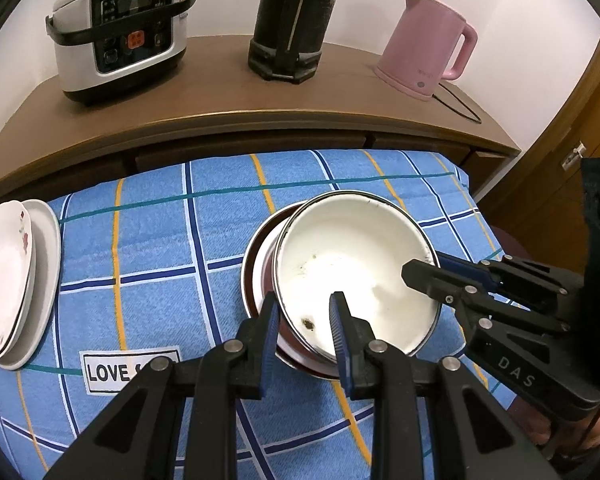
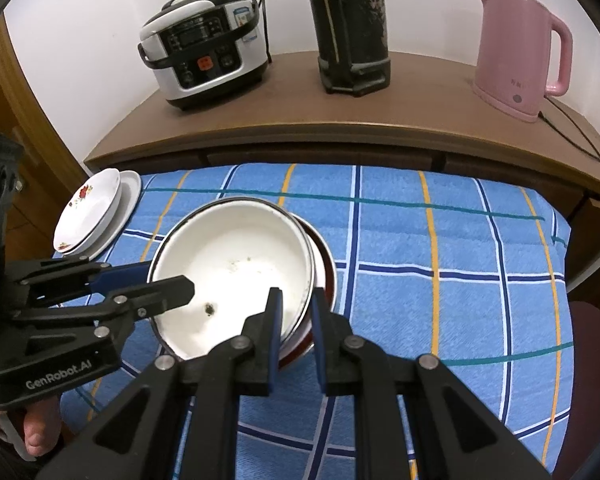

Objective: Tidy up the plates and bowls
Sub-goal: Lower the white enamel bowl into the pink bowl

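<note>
With both grippers clamped on one rim, a nested stack is at risk.
We hold the white bowl [image 1: 352,264], tilted inside a red bowl [image 1: 260,248] on the checked worktop cloth [image 1: 148,240], the left gripper [image 1: 304,320] on its near-left rim and the right gripper [image 2: 296,316] on the opposite rim; uneven lifting could slip it or drag the red bowl along.

Two close, downward wrist views, shared bowl [image 1: 352,276].
</note>
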`<action>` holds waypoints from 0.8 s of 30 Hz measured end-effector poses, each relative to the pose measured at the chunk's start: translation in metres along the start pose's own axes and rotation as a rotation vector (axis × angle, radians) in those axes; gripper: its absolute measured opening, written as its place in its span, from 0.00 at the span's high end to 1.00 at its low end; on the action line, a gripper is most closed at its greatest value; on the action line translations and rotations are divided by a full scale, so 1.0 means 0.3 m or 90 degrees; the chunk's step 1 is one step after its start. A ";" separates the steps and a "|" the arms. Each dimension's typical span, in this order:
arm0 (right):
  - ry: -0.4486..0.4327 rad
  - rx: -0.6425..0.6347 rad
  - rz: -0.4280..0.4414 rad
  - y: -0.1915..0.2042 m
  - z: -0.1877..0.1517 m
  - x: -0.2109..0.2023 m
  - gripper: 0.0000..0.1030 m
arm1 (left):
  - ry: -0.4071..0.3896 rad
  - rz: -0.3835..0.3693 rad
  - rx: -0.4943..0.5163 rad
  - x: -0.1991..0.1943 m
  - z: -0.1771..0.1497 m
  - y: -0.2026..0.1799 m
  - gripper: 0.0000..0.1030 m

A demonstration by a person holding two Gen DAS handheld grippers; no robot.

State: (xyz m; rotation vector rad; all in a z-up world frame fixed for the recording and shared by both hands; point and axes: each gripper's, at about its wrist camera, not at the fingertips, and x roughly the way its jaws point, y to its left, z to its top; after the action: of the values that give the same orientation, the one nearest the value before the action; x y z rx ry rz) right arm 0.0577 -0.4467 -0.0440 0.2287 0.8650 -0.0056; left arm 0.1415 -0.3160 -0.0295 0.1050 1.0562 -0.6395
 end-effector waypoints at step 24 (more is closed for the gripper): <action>0.000 -0.006 -0.009 0.002 0.003 0.003 0.85 | -0.013 -0.013 0.005 0.003 -0.003 0.007 0.73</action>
State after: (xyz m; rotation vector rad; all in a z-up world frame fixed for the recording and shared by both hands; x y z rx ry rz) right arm 0.0590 -0.4463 -0.0439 0.2144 0.8660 -0.0142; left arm 0.1424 -0.3143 -0.0313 0.0949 1.0358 -0.6622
